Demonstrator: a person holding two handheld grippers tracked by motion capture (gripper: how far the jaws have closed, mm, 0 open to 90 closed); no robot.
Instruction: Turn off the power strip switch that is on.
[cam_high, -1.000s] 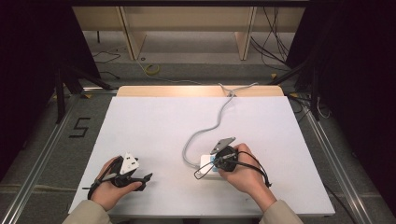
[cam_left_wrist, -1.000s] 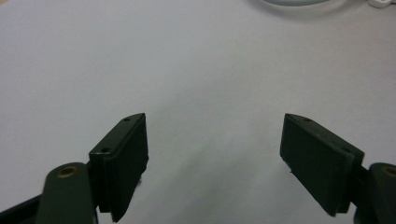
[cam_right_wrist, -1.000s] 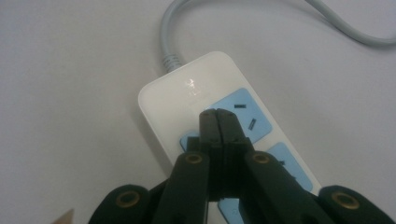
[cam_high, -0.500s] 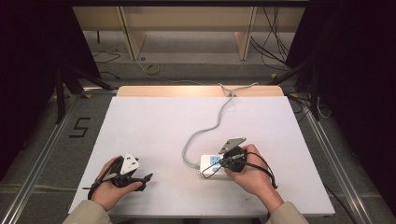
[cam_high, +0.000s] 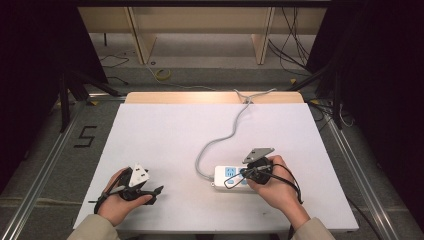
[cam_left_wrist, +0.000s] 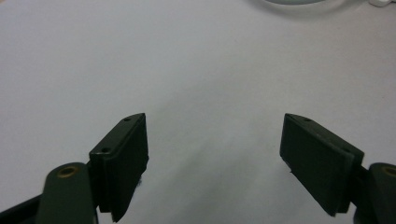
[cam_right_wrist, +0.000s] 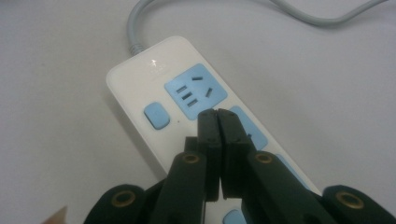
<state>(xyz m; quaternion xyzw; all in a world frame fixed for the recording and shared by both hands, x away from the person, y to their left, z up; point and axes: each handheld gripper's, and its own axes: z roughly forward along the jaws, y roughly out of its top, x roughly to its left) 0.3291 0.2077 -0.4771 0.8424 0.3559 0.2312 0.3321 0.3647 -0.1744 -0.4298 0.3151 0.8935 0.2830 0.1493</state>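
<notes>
The white table (cam_high: 170, 135) is evenly lit from above against dark surroundings; soft shadows are cast beneath the jaws, and the near jaws are rendered slightly blurred.

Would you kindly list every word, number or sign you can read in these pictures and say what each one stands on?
"5": black figure on the grey floor, left of the table.
Power strip: a small pale mark near its cord end, too faint to read; no brand or lettering readable on it.
Grippers: no readable text.
</notes>
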